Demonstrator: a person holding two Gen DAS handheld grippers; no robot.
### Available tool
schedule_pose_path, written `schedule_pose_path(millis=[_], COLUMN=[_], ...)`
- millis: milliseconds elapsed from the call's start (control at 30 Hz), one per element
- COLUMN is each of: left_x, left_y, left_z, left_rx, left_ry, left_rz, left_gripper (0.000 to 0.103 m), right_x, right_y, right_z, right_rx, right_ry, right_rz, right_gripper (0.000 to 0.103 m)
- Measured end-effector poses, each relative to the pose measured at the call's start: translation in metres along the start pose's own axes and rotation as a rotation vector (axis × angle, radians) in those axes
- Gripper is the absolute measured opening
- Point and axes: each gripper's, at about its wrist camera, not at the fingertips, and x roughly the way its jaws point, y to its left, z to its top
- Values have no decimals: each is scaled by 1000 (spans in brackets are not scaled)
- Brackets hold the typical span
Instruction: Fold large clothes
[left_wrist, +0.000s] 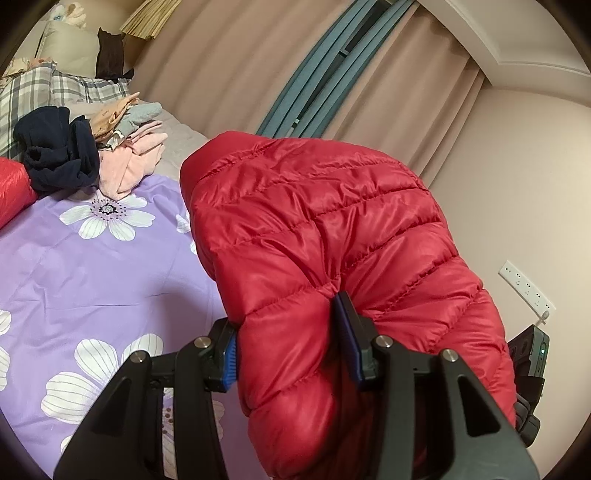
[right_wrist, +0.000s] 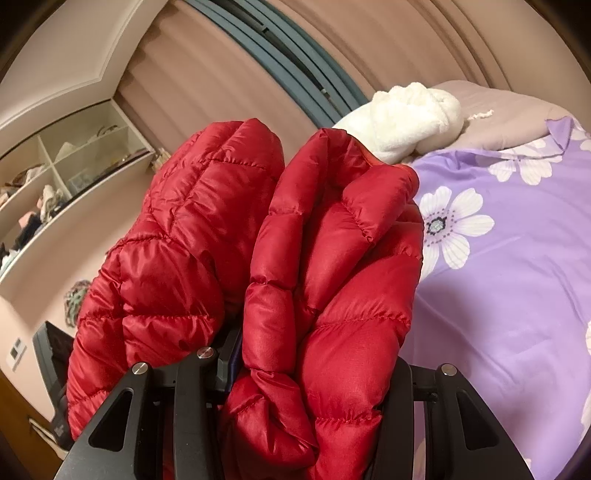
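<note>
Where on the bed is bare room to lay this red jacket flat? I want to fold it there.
The purple floral sheet is bare below the heap of navy and pink clothes, left of the red puffer jacket that both the left gripper and right gripper hold. The right wrist view shows more bare sheet below the white fleece bundle. The head end is crowded.

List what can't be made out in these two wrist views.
- Right wrist view: right gripper fingertips, buried in the red puffer jacket.
- Left wrist view: jacket's lower part, cut off by the bottom edge and hidden behind the left gripper.
- Both views: the jacket's overall shape; it fills the frame.
- Right wrist view: shelf contents, too small and distorted.
- Left wrist view: which garments make up the clothes pile, since they overlap.
</note>
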Motion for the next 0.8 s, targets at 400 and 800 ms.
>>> schedule_pose_path(millis=[400,800], left_x=[17,29], left_y=[14,35], left_z=[-1,-3], left_rx=[-9,-30], left_ry=[15,33], left_rz=[31,40], left_gripper=[45,45], right_x=[0,9], right_y=[1,2], right_z=[0,-4], right_rx=[8,10], right_ry=[32,69], right_rz=[-16,-37], right_gripper=[46,46])
